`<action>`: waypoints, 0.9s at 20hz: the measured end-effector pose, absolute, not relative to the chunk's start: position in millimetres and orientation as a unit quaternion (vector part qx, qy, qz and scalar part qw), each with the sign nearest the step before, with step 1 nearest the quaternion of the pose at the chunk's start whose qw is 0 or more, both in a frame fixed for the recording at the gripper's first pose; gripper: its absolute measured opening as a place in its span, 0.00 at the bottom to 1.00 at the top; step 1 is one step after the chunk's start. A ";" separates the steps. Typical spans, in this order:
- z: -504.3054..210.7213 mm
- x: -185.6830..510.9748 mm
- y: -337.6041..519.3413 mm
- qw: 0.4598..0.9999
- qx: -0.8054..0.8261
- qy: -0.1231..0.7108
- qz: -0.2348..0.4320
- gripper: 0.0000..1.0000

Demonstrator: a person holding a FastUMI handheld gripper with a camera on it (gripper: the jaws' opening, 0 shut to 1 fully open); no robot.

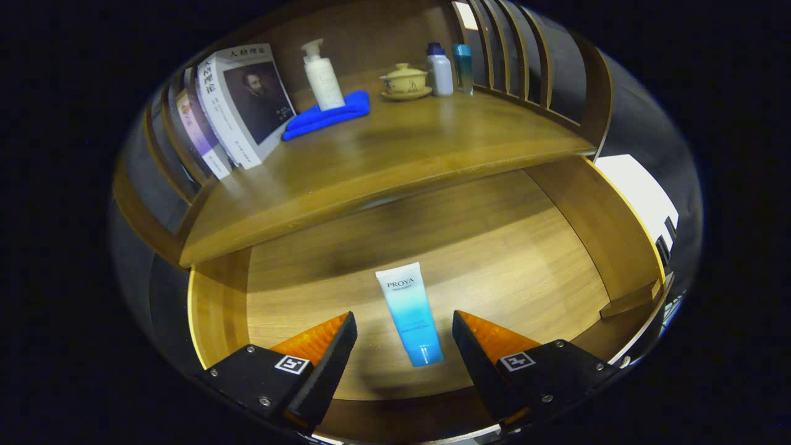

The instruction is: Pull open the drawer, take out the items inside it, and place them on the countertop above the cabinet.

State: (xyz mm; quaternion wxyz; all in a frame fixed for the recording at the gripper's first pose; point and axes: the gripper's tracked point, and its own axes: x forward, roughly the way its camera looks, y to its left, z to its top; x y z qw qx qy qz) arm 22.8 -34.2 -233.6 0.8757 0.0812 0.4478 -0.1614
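Note:
The wooden drawer (531,259) stands pulled out below the countertop (395,161). A white-and-blue tube (410,313) lies flat on the drawer floor, cap end toward me. My gripper (405,330) hovers over the drawer's front part, open, with the tube's cap end lying in the gap between the two fingers. Neither finger touches the tube.
On the countertop stand several books (238,105) leaning at the left, a white pump bottle (322,75) on a folded blue cloth (327,115), a lidded yellow cup on a saucer (405,81), and two small bottles (450,69). Slatted wooden rails (519,52) fence the countertop's sides.

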 end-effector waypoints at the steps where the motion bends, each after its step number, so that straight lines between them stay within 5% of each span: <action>1: -238.7 22.0 -36.1 0.869 0.069 0.463 -0.162 0.96; 9: -266.8 21.2 -43.8 0.830 0.012 0.536 -0.155 0.86; 15: -277.8 25.2 -36.8 0.832 0.037 0.535 -0.144 0.62; 16: -278.5 26.3 -37.2 0.832 0.033 0.535 -0.141 0.52; 18: -276.7 25.3 -37.0 0.833 0.031 0.534 -0.140 0.51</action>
